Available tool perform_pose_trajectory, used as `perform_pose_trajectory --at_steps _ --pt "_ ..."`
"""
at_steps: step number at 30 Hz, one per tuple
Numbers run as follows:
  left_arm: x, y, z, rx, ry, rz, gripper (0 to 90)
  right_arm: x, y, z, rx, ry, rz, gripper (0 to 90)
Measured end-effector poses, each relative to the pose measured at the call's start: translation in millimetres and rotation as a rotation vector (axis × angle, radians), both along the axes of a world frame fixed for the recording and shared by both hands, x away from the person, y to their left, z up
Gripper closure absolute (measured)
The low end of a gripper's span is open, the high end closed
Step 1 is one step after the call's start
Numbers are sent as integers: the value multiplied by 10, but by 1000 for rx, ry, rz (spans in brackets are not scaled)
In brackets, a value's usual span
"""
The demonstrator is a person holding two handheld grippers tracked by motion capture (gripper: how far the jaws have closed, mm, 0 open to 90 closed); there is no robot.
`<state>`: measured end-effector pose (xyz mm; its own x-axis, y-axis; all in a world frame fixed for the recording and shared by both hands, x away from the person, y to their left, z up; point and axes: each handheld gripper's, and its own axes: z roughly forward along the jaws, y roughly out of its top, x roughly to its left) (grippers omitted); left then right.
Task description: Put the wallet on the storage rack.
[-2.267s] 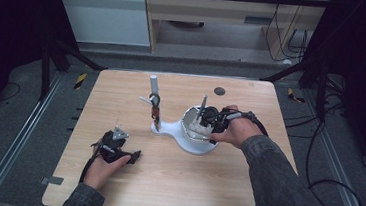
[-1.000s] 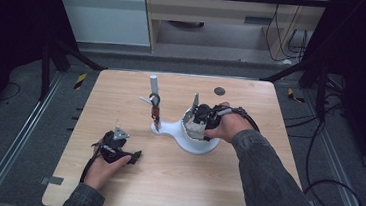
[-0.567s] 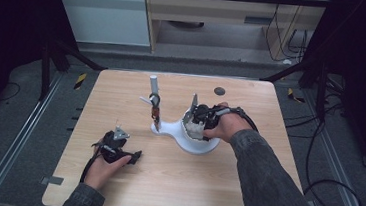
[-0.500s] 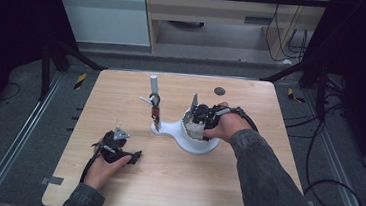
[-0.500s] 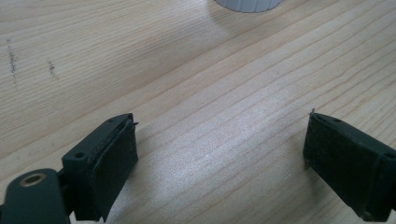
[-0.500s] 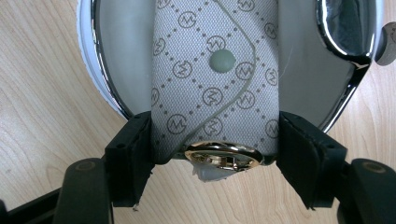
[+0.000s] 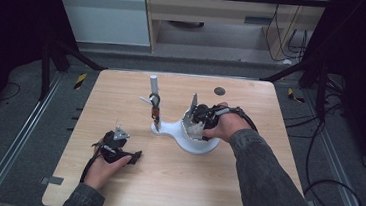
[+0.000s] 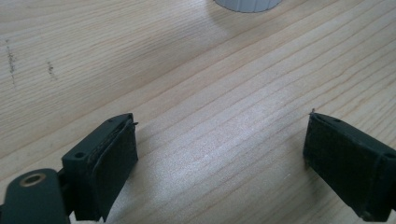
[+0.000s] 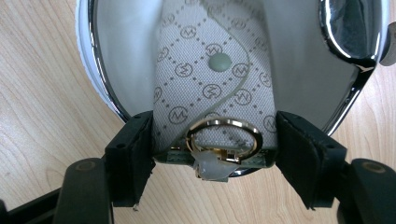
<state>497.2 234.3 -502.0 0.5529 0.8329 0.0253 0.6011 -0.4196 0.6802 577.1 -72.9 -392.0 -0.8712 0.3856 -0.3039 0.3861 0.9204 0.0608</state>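
My right gripper (image 7: 195, 120) holds a grey patterned pouch (image 9: 205, 79) over the white, chrome-rimmed bowl (image 9: 100, 88) of a white stand (image 7: 168, 129). Both jaws press on the pouch's sides. A gold ring (image 9: 224, 140) with a clear tag hangs at the pouch's near end, and a green snap button sits on its flap. The stand's upright post (image 7: 153, 85) rises to the left of the bowl, with a small dark loop and a brown piece (image 7: 155, 111) hanging on it. My left gripper (image 7: 134, 155) rests low on the table at the front left, open, with bare wood between its jaws (image 8: 219, 135).
A small black round mark (image 7: 218, 91) lies on the wooden table (image 7: 243, 188) behind the stand. The edge of the stand's white base (image 8: 243, 3) shows at the top of the left gripper view. Cables trail from both grippers.
The right gripper shifted slightly left over the bowl between 2.3 s and 1 s ago and has held still since. The left gripper has not moved.
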Motion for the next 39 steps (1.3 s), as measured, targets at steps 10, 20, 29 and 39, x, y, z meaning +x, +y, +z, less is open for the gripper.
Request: perform_pose_trajectory --at_steps 10,20,29,39 --pt "0 0 0 0 0 0 89 3 -6 -1 9 5 -8 304" --pt "0 -3 -1 -3 0 1 89 -2 -21 30 24 -5 -19 262" --pt "0 -1 0 0 1 -1 89 -77 -79 159 70 -27 -21 201" --pt "3 -1 -6 -1 1 5 72 -194 -218 319 163 -59 -41 145"
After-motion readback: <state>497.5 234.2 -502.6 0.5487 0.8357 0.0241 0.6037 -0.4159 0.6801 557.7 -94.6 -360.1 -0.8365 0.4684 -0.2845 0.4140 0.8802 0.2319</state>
